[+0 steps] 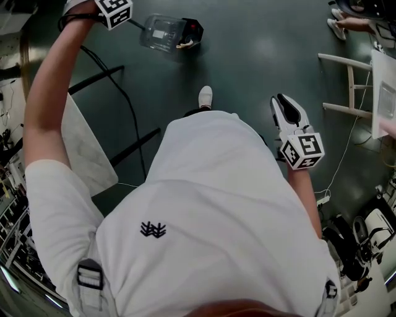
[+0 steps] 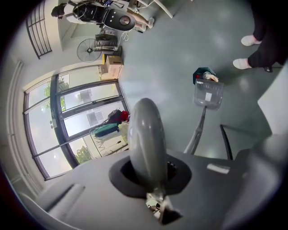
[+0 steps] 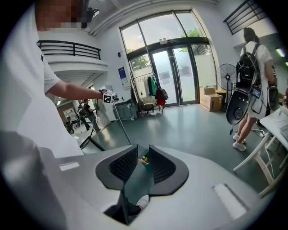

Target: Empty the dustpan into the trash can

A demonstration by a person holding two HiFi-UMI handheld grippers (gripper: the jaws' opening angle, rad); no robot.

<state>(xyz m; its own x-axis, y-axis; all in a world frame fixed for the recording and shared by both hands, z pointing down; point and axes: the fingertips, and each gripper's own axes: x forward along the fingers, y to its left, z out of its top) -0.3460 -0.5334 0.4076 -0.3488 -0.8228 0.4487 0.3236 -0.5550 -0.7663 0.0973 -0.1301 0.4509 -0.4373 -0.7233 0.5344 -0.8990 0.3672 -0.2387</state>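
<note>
Left hand-held gripper (image 1: 116, 12) is clamped on the dustpan handle (image 2: 146, 143). The dustpan (image 1: 164, 34) is beside the trash can (image 1: 193, 30). Right hand-held gripper (image 1: 281, 102) is empty, jaws parted. Next: lift and tip it over the can.

dustpan (image 1: 162, 33) was clear | handle (image 2: 146, 139) was grey | trash can (image 2: 203, 74) was teal | floor (image 1: 260, 56) was dark grey-green | shirt (image 1: 210, 204) was white, black emblem | marker cube (image 1: 303, 150) was black-on-white squares

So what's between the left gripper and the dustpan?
Just the long handle of the dustpan; the left gripper grips its top end. The left gripper view shows it.
</note>
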